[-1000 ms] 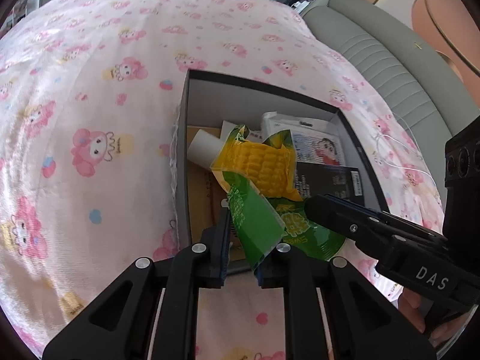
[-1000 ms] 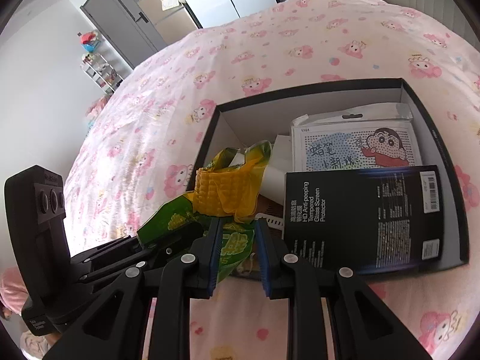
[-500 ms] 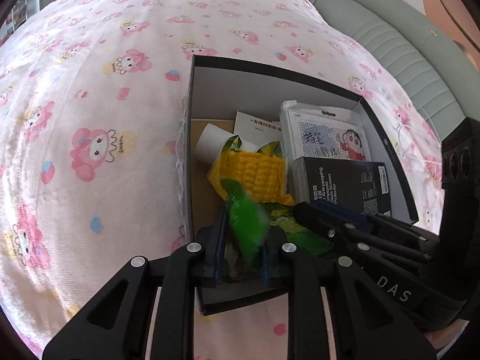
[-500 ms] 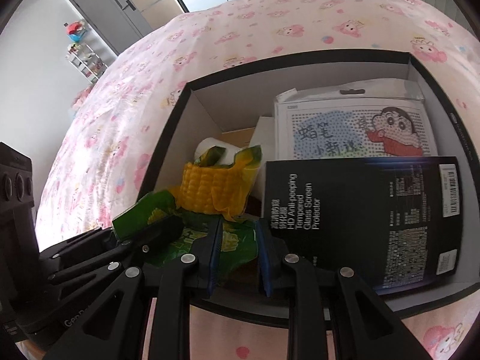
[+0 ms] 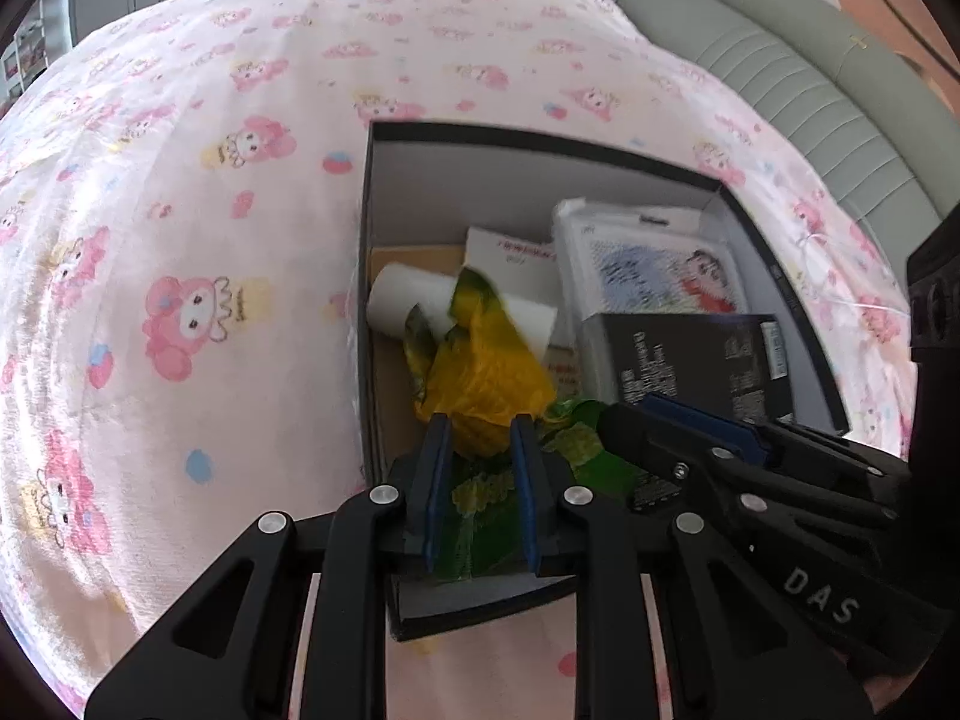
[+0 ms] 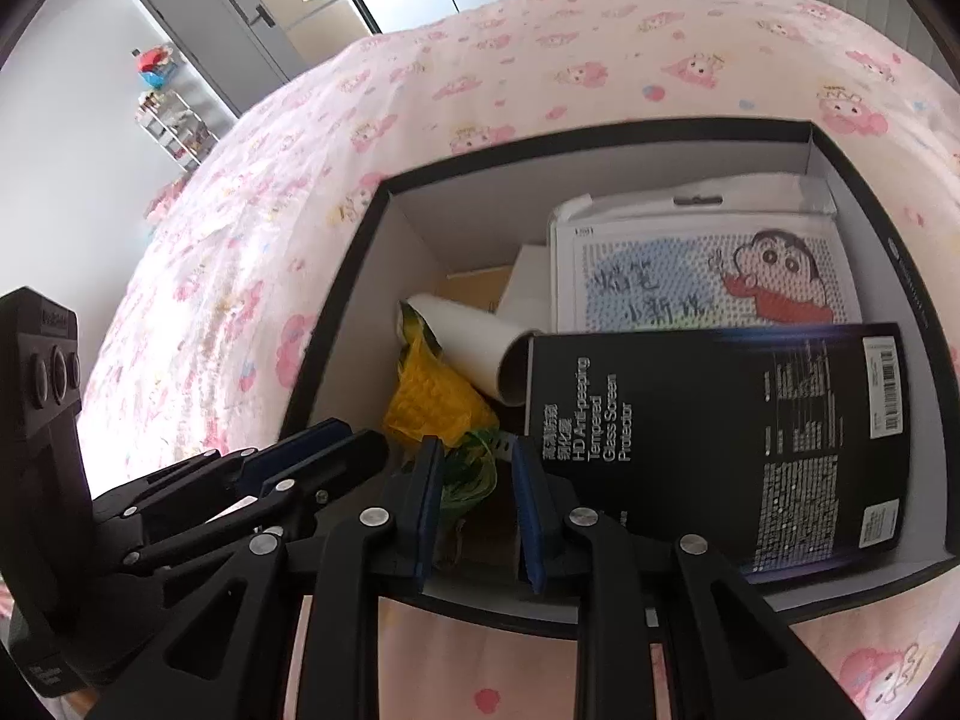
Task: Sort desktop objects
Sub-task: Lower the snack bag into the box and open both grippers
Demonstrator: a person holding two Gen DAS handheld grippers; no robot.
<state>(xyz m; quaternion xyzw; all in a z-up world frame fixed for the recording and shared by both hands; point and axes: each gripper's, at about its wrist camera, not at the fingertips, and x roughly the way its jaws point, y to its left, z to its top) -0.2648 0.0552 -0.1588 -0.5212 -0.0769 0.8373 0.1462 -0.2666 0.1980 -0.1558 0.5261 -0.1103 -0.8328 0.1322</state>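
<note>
Home bedroom: bed [image 6: 540, 60] under pink cartoon-print sheet, padded grey headboard [image 5: 810, 78] far right, grey wardrobe [image 6: 222, 42], toy shelf [image 6: 171, 114] far left.

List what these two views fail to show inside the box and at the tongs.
- Corn snack packet: blurred in the left wrist view; its print is unreadable.
- Box floor: mostly covered by the black screen protector pack, cartoon card and white tube.
- Left tongs and right tongs: fingers parted, but whether either touches the packet cannot be told.
- Box near wall: hidden behind the tongs in both views.
</note>
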